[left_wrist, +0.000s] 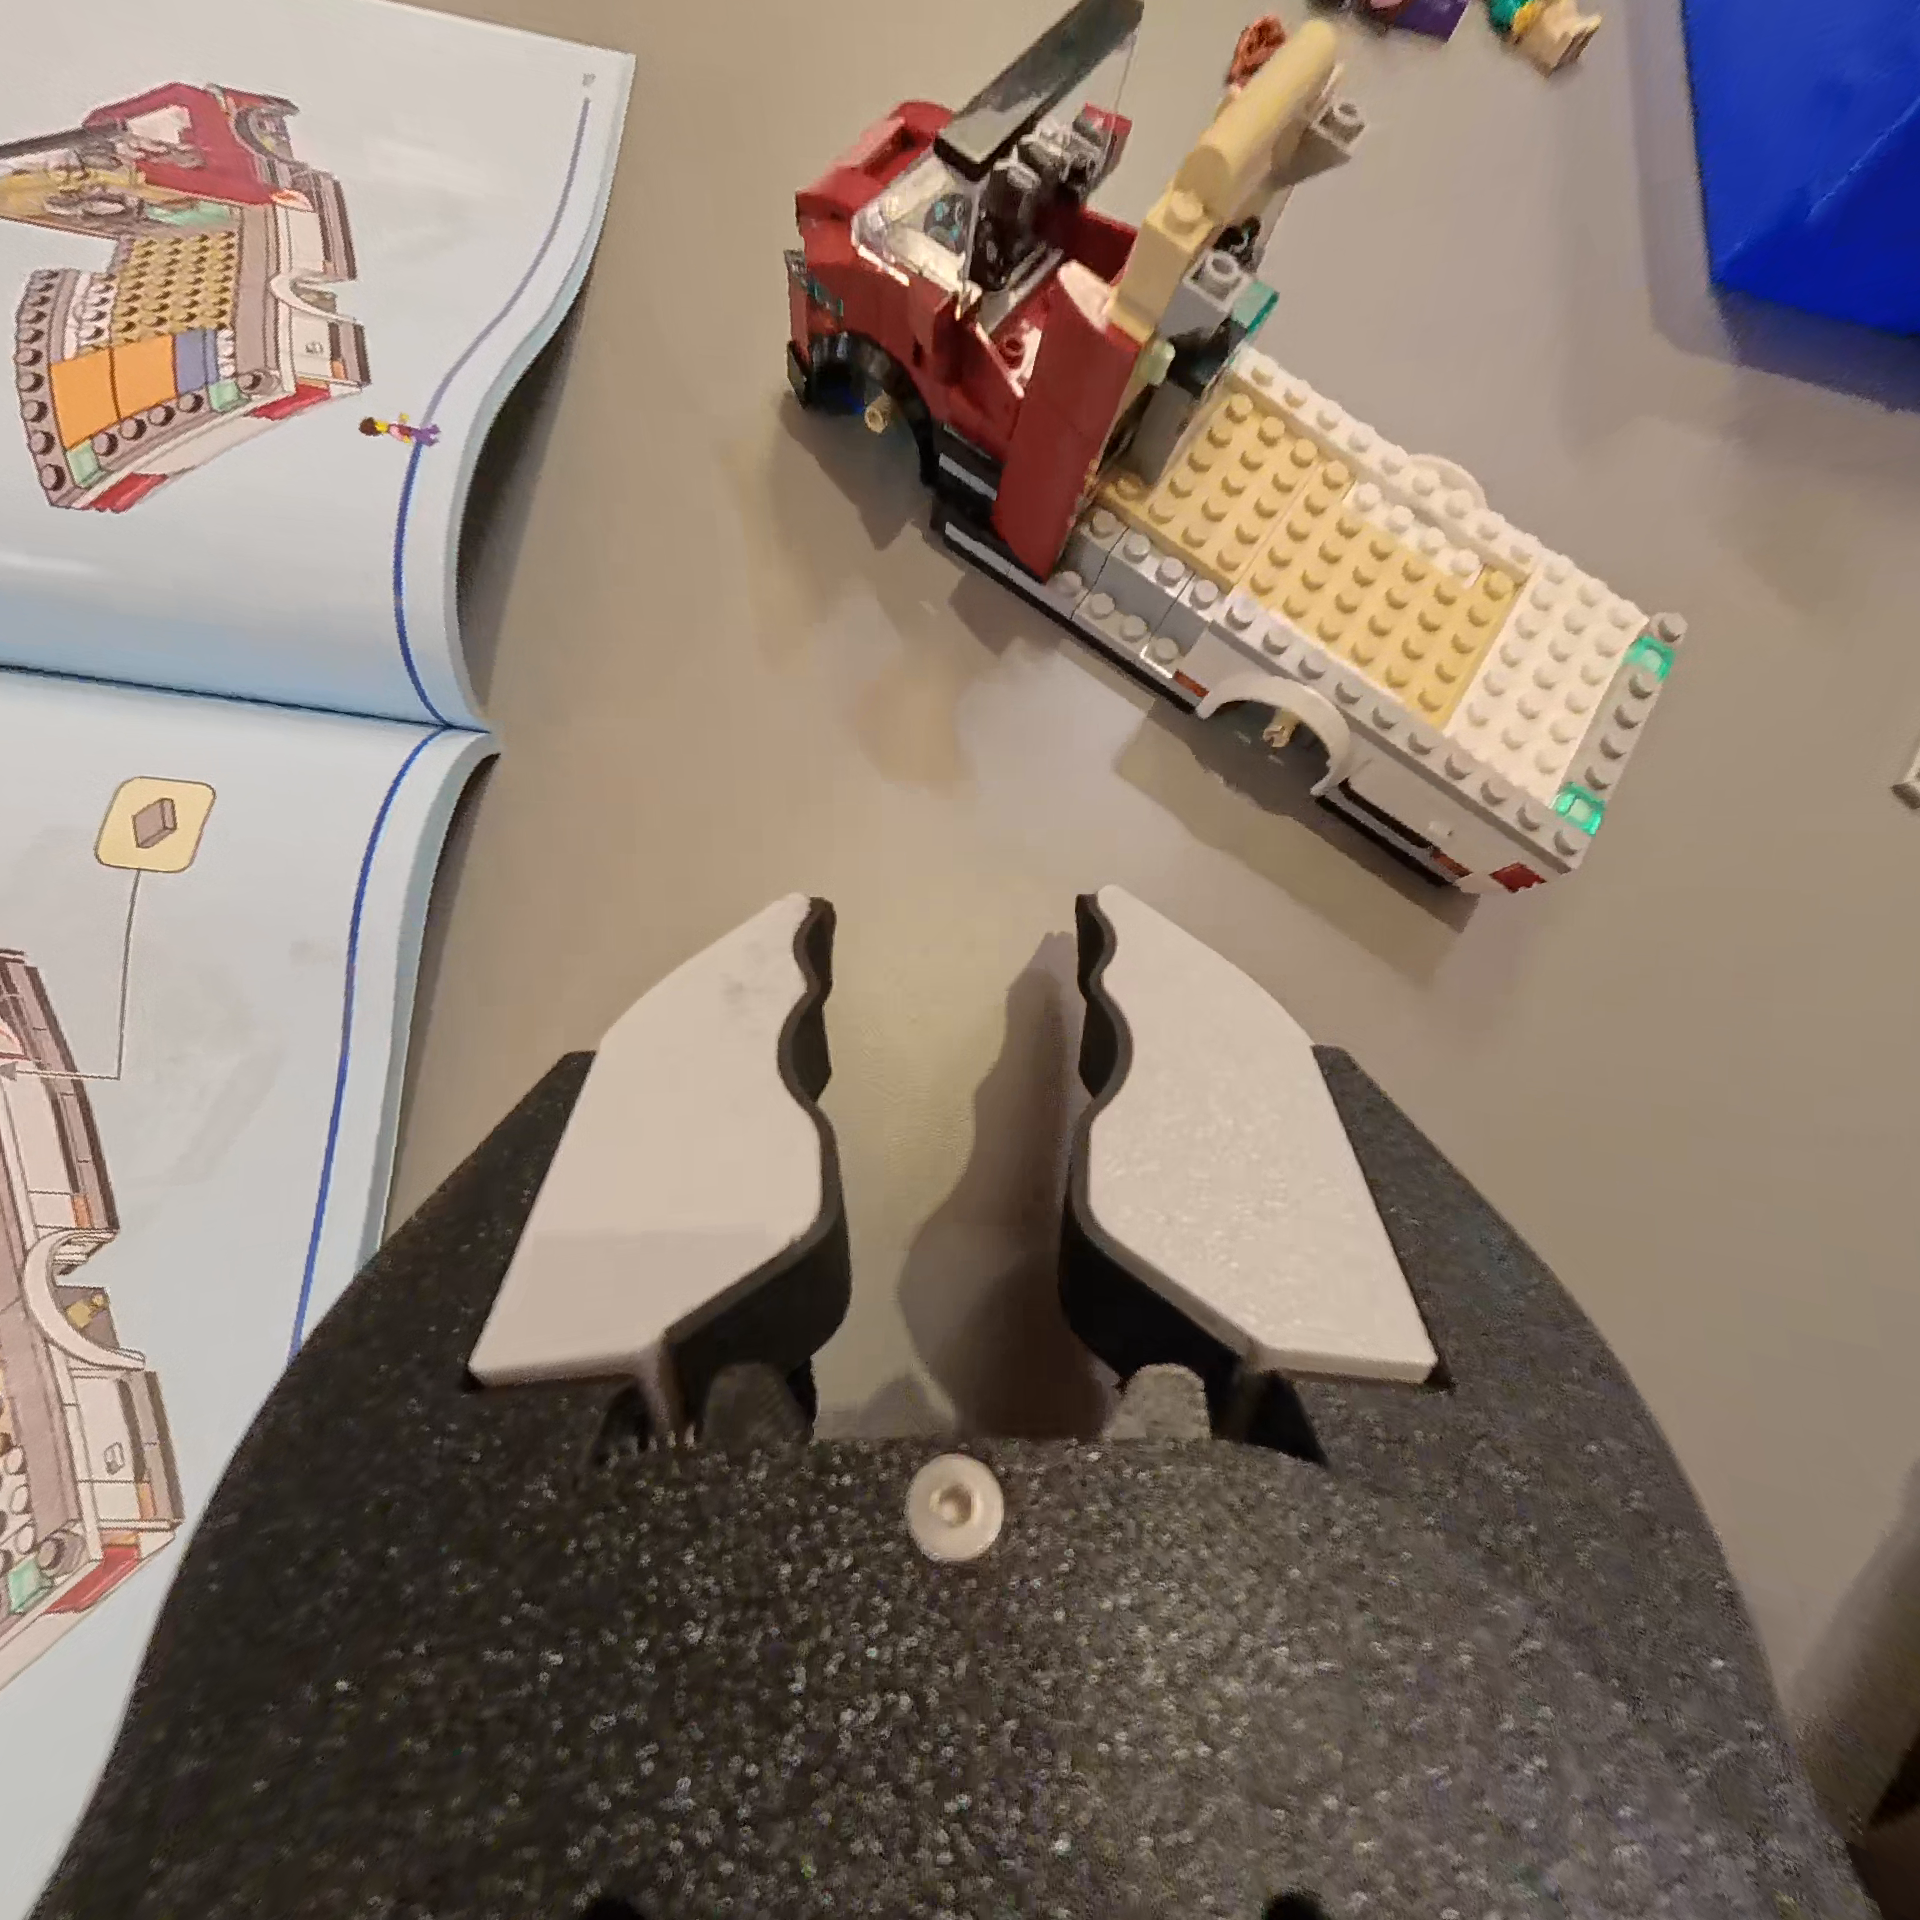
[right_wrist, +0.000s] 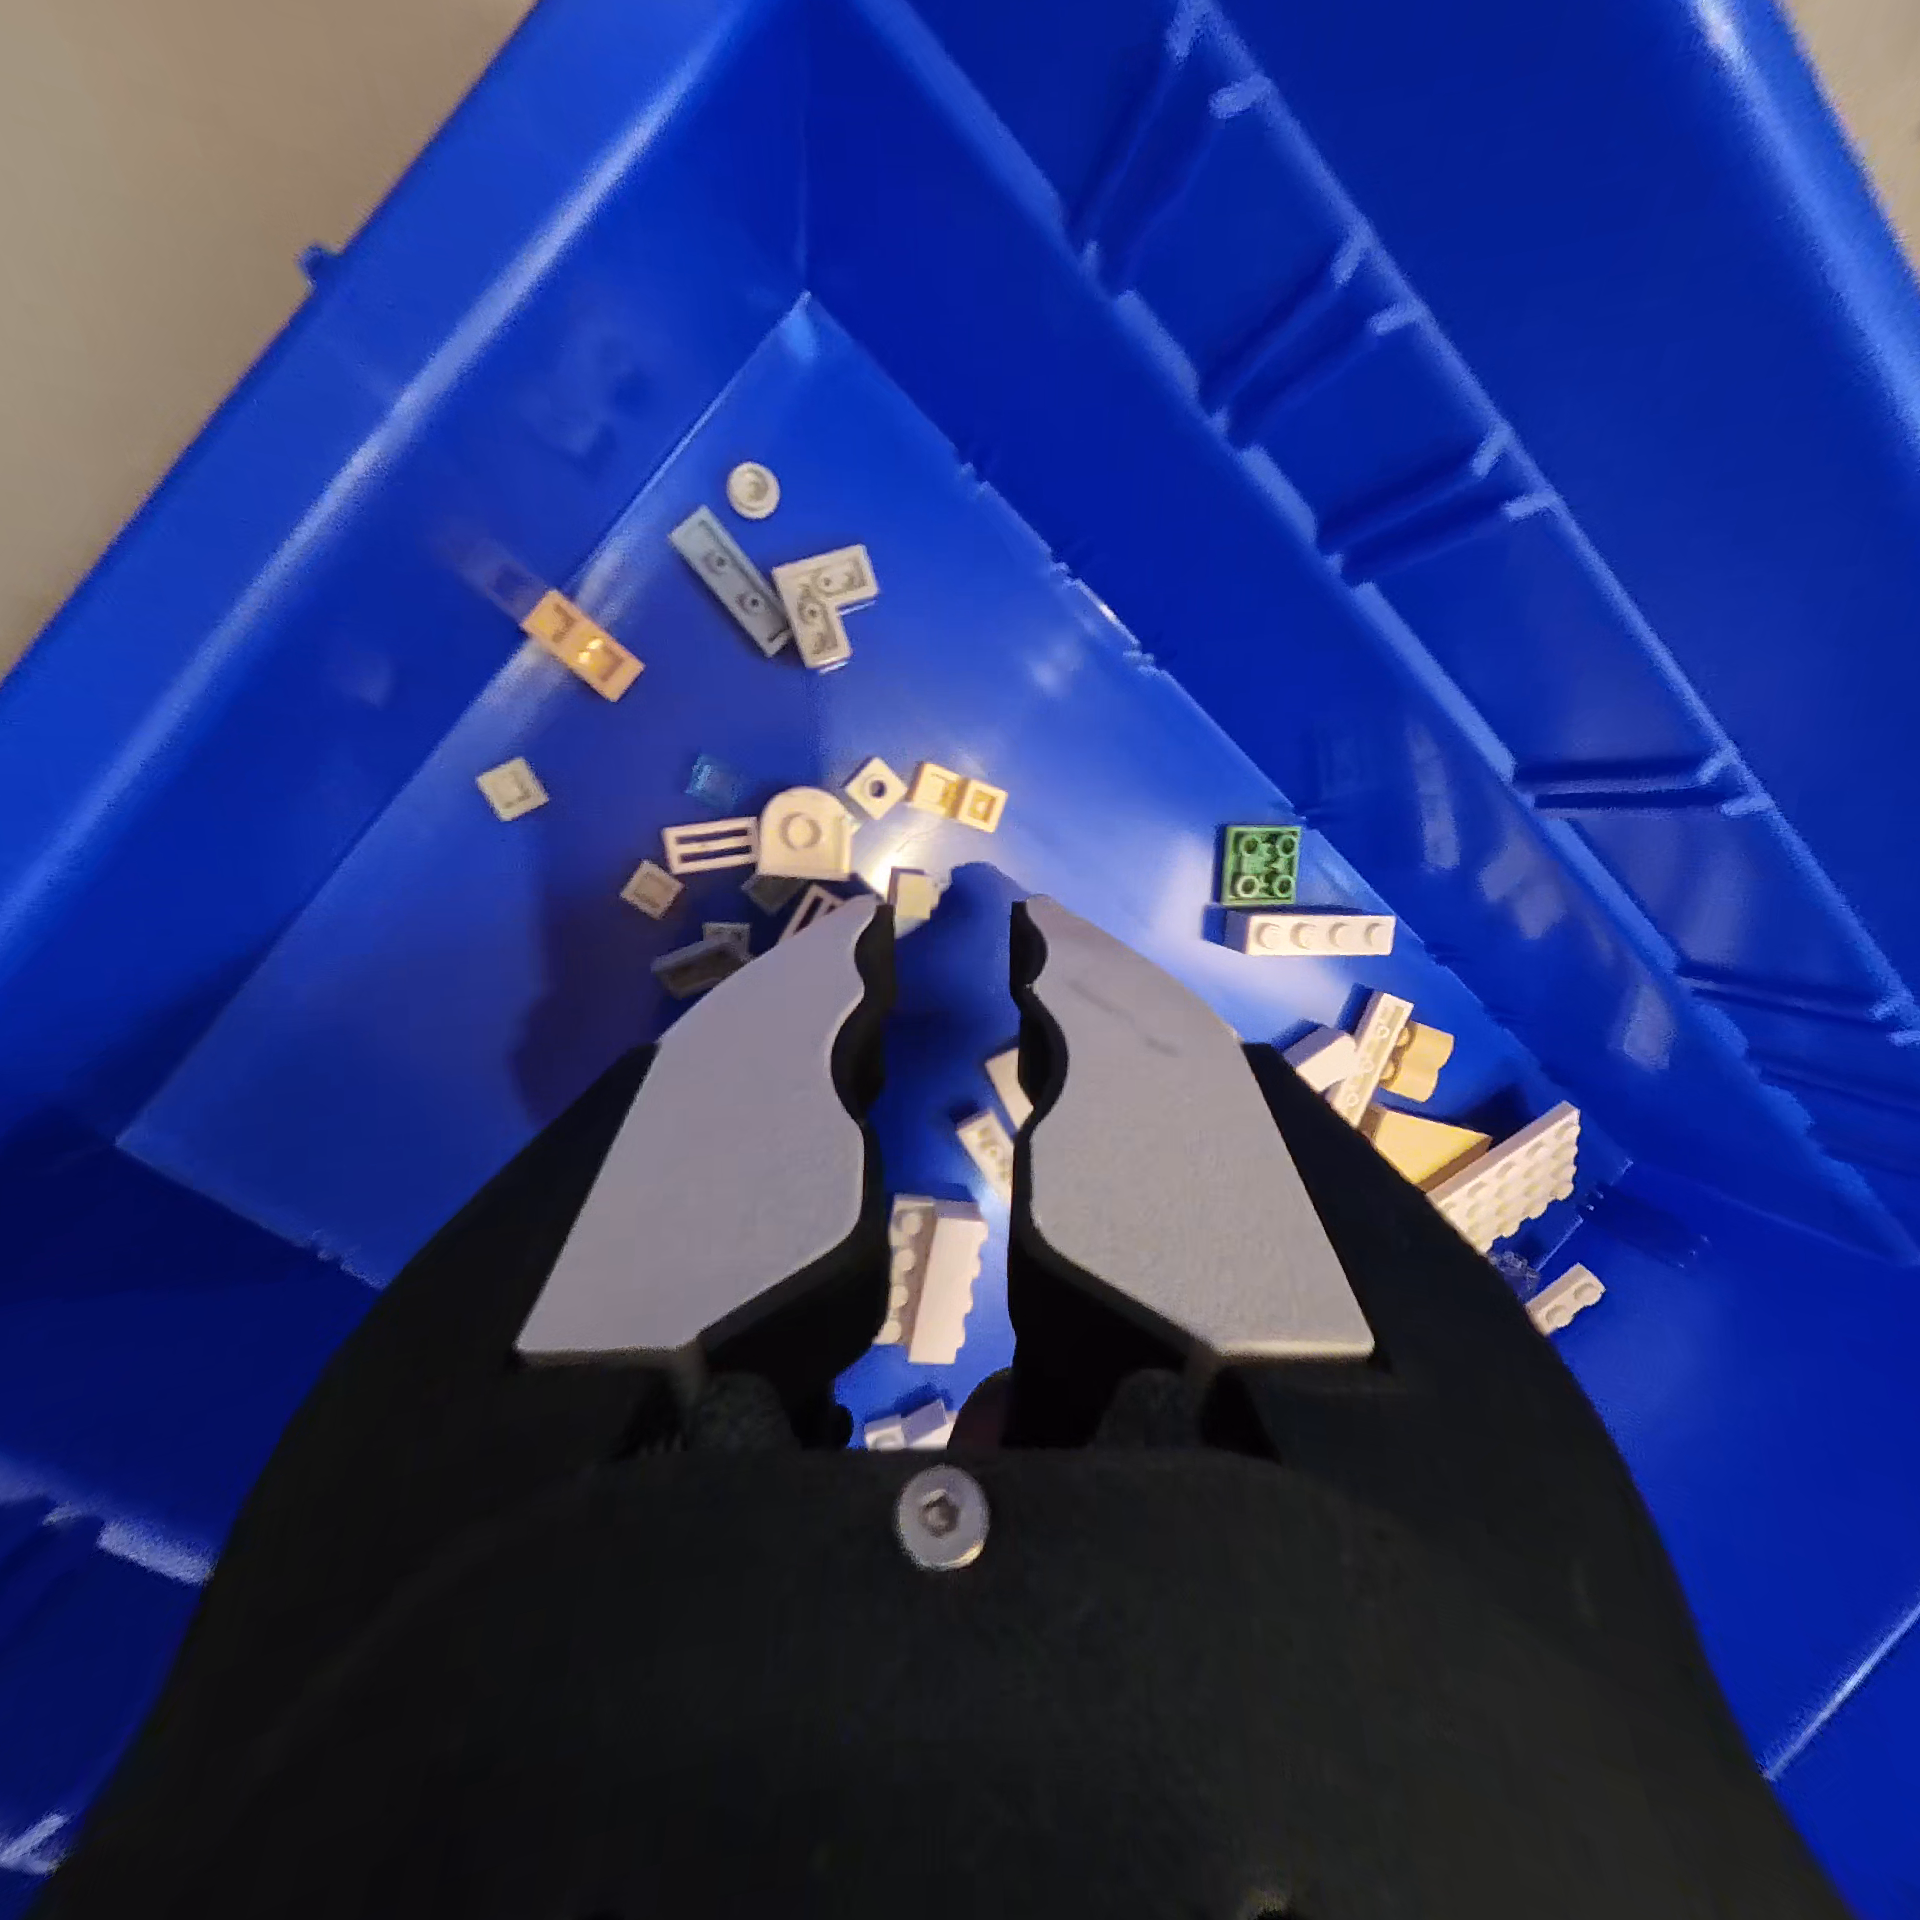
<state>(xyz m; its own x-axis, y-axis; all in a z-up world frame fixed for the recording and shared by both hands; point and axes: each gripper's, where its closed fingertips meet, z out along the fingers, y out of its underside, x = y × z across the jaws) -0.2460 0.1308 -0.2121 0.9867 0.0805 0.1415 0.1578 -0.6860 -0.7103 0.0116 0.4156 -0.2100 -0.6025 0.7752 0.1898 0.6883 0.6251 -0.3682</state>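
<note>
My left gripper (left_wrist: 954, 920) is open and empty, hovering over the bare grey table (left_wrist: 727, 644). A partly built toy brick truck (left_wrist: 1299, 499), with a dark red cab and a tan and white flatbed, stands ahead and to its right. My right gripper (right_wrist: 951, 920) is open inside a blue bin (right_wrist: 416, 468), low over its floor, with only blue floor between the pads. A small cream piece (right_wrist: 914, 896) lies just beyond its left fingertip (right_wrist: 831, 935). Several loose small bricks lie around, among them a green square brick (right_wrist: 1259, 864) and a white long brick (right_wrist: 1309, 935).
An open instruction booklet (left_wrist: 208, 520) lies left of the left gripper. The blue bin (left_wrist: 1808, 156) shows at the far right of the left wrist view. Small figures and parts (left_wrist: 1538, 26) lie at the table's far edge. An orange plate (right_wrist: 582, 644) rests against the bin's wall. The tips of one gripper are about 40 centimeters away from the tips of the other.
</note>
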